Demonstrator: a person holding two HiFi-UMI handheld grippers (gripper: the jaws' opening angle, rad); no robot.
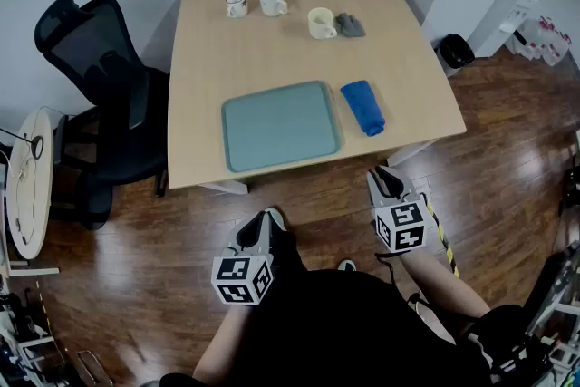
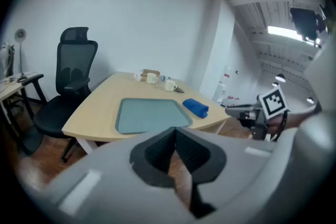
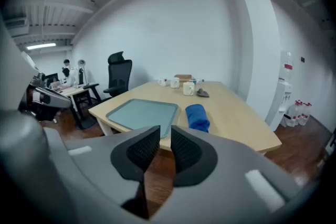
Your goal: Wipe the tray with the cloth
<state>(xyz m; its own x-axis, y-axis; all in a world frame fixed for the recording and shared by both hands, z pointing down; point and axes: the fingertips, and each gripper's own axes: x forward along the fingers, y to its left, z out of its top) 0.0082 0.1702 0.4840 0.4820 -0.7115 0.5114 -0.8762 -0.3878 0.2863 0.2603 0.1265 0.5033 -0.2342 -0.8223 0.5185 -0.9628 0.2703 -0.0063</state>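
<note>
Head view: left gripper (image 1: 272,217) and right gripper (image 1: 381,178) tilt downward, short of the table (image 1: 272,50). On it lies the flat teal tray (image 1: 281,124), with the rolled blue cloth (image 1: 362,107) just beside. Left gripper view: ribbed pads (image 2: 163,152) together, empty. Right gripper view: its pads (image 3: 142,149) slightly apart, empty.

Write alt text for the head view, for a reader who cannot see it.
An empty rectangular teal tray lies on a light wooden table, a rolled blue cloth right of it. Three mugs stand at the far end. The left hand-held gripper and right hand-held gripper hang short of the table, holding nothing.
</note>
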